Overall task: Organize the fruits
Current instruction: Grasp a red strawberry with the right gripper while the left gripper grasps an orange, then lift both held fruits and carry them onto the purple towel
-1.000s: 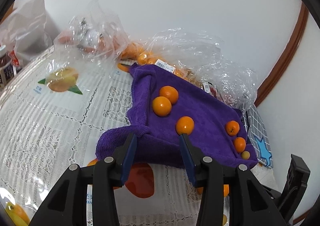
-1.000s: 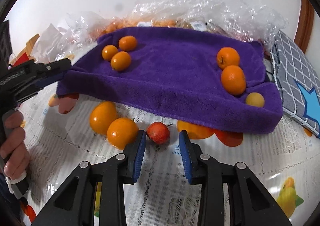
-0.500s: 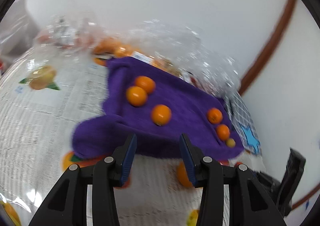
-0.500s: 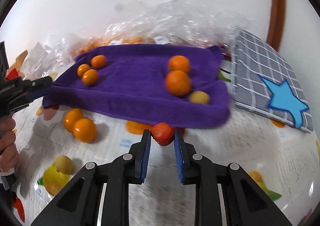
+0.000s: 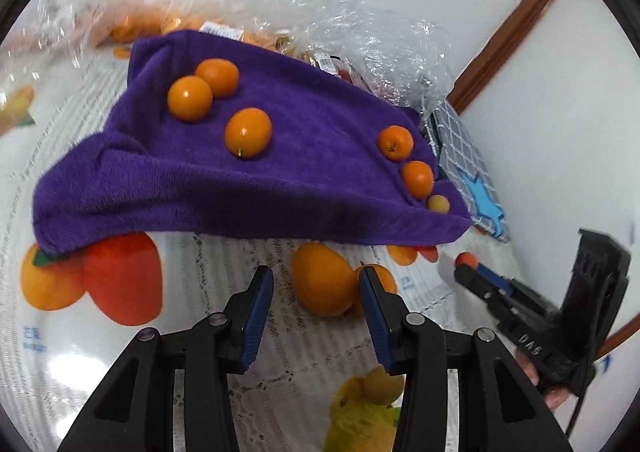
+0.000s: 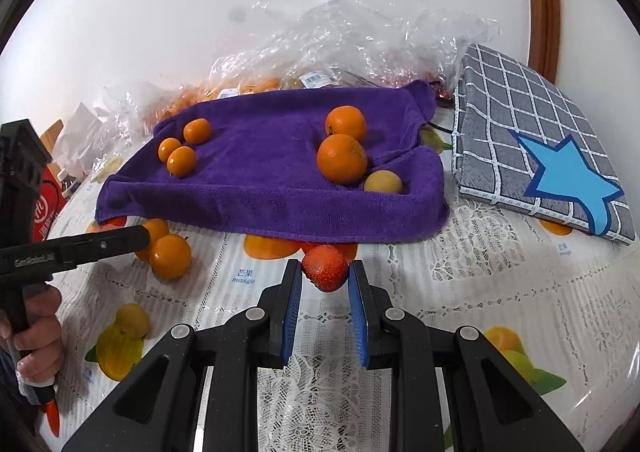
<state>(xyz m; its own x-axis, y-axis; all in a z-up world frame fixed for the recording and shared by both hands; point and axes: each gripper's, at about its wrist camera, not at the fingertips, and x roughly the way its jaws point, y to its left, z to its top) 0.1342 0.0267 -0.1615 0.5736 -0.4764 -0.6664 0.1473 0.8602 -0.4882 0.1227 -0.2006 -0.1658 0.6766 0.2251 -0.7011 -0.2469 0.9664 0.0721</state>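
While my right gripper [image 6: 325,276] pinches the red fruit [image 6: 324,267] just off the purple towel [image 6: 280,188]'s near hem, bare tablecloth [image 6: 500,284] lies open toward three o'clock up to the checked cushion [image 6: 532,140]. My left gripper [image 5: 316,284] hangs parted and empty over two oranges [image 5: 320,278] at twelve o'clock, just below that hem.

towel front [image 6: 272,208]: open tablecloth [image 6: 460,272] | rear: plastic bags [image 6: 360,40] | right: checked cushion [image 6: 520,120]
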